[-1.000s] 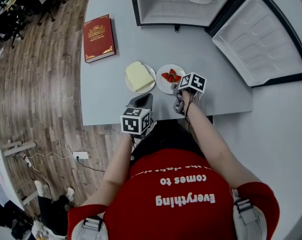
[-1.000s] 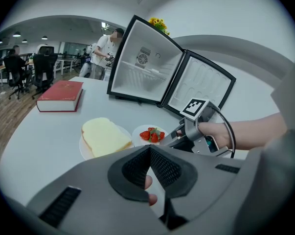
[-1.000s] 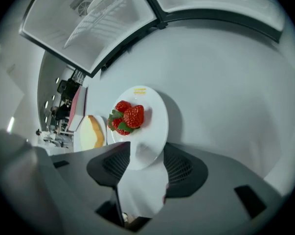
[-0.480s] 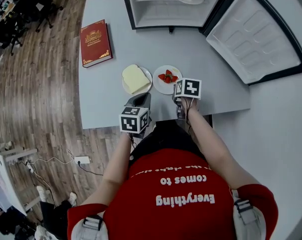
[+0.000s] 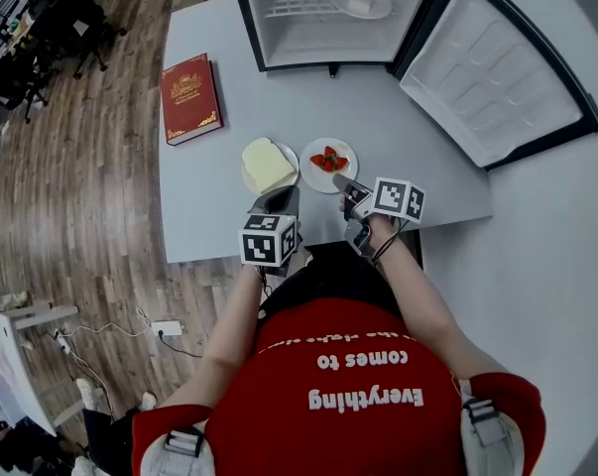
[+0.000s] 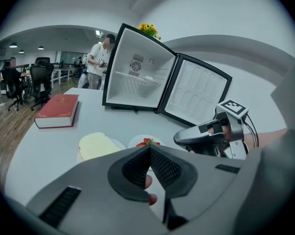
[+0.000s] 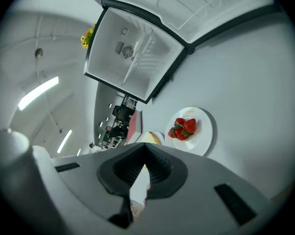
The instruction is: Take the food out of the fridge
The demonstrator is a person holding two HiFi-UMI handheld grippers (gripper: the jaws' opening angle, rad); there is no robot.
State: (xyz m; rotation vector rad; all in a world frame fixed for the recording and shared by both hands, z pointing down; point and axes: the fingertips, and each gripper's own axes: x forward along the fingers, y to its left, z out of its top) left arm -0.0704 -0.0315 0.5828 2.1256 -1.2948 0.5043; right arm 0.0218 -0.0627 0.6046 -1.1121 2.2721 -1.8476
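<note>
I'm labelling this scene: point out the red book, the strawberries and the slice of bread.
red book (image 5: 189,98), head view, middle of its cover.
strawberries (image 5: 328,159), head view, middle of the pile.
slice of bread (image 5: 266,166), head view, middle of its top face.

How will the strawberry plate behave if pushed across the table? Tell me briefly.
The plate looks smooth and shallow on the smooth table, so it would probably slide easily. The strawberries lie loose in a pile, so they may roll or shift if it is jerked.
</note>
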